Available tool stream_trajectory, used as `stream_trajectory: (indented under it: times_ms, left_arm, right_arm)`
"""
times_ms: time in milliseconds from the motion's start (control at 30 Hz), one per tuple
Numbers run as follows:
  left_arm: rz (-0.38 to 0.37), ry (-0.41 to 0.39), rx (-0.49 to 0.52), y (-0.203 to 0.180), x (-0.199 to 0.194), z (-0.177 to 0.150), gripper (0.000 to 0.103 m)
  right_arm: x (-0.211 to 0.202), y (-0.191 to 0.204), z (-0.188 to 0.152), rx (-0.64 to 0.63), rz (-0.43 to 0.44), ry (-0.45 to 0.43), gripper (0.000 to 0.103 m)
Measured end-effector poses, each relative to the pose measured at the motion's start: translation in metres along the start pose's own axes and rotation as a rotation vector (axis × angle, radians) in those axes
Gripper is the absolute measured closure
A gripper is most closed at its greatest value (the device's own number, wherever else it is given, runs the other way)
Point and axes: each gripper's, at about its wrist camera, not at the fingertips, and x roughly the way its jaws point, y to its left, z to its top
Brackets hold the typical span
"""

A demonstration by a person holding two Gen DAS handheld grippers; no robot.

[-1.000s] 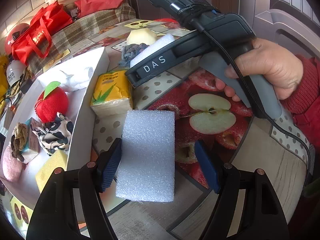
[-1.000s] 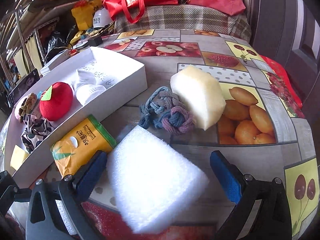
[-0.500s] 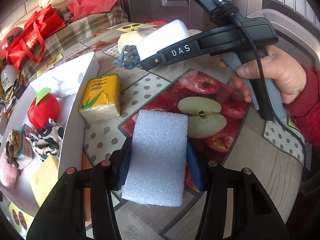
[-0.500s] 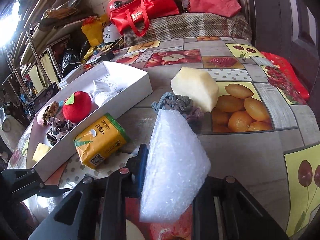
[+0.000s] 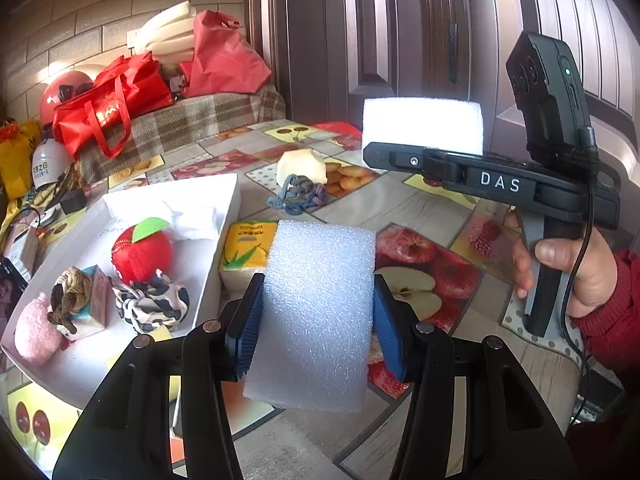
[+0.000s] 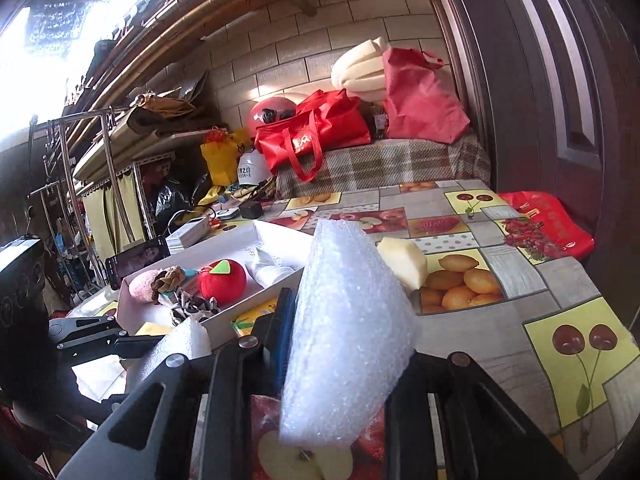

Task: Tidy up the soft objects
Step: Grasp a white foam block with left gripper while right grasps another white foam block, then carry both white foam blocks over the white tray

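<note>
White foam, two blocks, one in each of my grippers. Left gripper: blue pads press the long sides of the nearer foam block, which is clear of the table and stands above the apple-print patch of the cloth near the table's front edge. Right gripper: jaws drawn in narrow, clamping the second foam block edge-on (in the left view the same block shows as a bright slab above the arm marked DAS, with the person's hand wrapped round the grip). It too is off the table.

White tray, along the table's left edge: it holds a red plush apple, a black-and-white patterned cloth, a brown knotted tie on a small box, a pink fluffy piece and white fabric at its far end.

On the table itself: a yellow tissue pack touching the tray's outer wall, just behind the left block; further back, a blue-grey knotted cord touching a cream sponge, both towards the table's far edge.
</note>
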Motion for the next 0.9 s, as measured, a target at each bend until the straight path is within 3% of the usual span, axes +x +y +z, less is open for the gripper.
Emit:
stream_trajectory:
  times_ms: [133, 267, 433, 900]
  left_arm:
    - [0.053, -0.071, -0.047, 0.012, -0.013, 0.002, 0.052]
    - [0.042, -0.121, -0.134, 0.032, -0.024, 0.0, 0.052]
    - [0.147, -0.198, -0.097, 0.045, -0.035, -0.003, 0.052]
    - [0.28, -0.195, -0.161, 0.103, -0.032, -0.011, 0.052]
  right_arm:
    - [-0.01, 0.007, 0.003, -0.004, -0.004, -0.079, 0.081]
    - [-0.007, 0.013, 0.003, -0.011, -0.009, -0.086, 0.081]
    - [-0.001, 0.024, 0.002, -0.035, 0.0, -0.084, 0.081]
    - [0.048, 0.067, -0.002, -0.139, 0.073, 0.023, 0.081]
